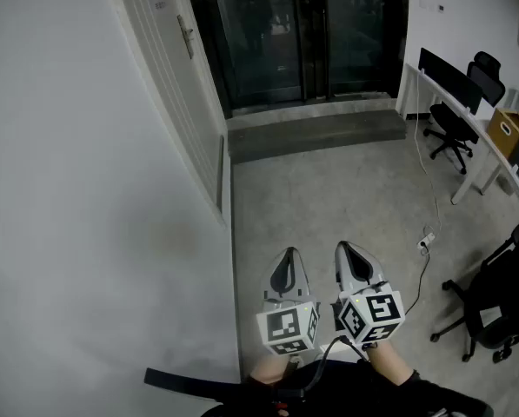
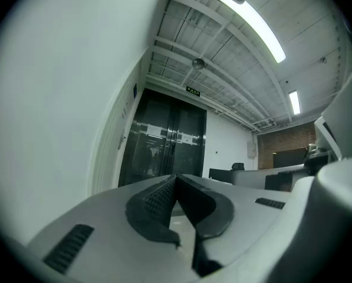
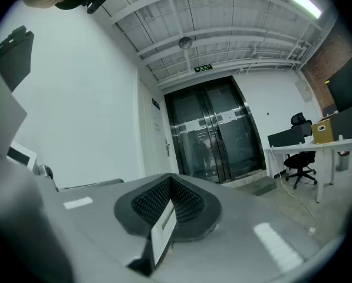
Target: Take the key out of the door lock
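The white door [image 1: 174, 68] stands in the left wall, far ahead of me, with its metal handle [image 1: 187, 35] just visible. No key or lock detail shows at this distance. The handle [image 3: 167, 148] also appears small in the right gripper view, and the door handle [image 2: 122, 139] is tiny in the left gripper view. My left gripper [image 1: 288, 254] and right gripper [image 1: 346, 250] are held side by side low in the head view, over the concrete floor. The left gripper [image 2: 176, 178] has its pads pressed together with nothing in it. The right gripper [image 3: 171, 178] is also closed tip to tip.
Dark glass double doors [image 1: 302, 33] with a grey step [image 1: 320, 133] close the corridor's far end. A white desk [image 1: 455, 115], office chairs [image 1: 450, 133] [image 1: 494, 307] and a cardboard box [image 1: 509, 130] line the right. A power strip [image 1: 426, 243] and cable lie on the floor.
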### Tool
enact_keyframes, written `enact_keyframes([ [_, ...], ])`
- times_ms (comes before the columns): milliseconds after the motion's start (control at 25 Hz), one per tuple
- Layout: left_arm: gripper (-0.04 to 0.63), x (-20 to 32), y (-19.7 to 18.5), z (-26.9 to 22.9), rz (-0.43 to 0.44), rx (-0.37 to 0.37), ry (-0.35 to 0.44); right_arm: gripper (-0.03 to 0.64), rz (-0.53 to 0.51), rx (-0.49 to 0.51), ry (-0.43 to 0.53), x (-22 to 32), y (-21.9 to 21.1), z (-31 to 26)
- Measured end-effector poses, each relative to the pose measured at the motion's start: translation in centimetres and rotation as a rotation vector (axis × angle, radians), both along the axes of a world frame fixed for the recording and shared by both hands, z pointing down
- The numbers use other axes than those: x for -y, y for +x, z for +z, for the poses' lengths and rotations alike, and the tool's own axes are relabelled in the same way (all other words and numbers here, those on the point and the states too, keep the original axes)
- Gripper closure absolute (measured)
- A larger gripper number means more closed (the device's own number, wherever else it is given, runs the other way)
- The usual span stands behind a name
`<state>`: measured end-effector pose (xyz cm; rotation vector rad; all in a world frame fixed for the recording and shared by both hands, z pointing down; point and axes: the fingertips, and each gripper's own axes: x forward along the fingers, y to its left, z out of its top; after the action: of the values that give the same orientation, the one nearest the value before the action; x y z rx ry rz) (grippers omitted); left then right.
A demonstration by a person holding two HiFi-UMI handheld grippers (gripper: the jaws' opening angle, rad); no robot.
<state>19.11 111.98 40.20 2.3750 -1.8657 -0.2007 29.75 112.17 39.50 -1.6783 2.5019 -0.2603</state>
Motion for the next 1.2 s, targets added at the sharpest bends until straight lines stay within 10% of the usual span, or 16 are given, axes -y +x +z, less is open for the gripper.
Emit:
enact_keyframes([
  [1200, 0.597, 0.0, -1.6, 3.2, 0.024, -0.004, -0.065, 0.615, 0.047, 0.003, 0.009, 0.1, -1.2, 1.8],
])
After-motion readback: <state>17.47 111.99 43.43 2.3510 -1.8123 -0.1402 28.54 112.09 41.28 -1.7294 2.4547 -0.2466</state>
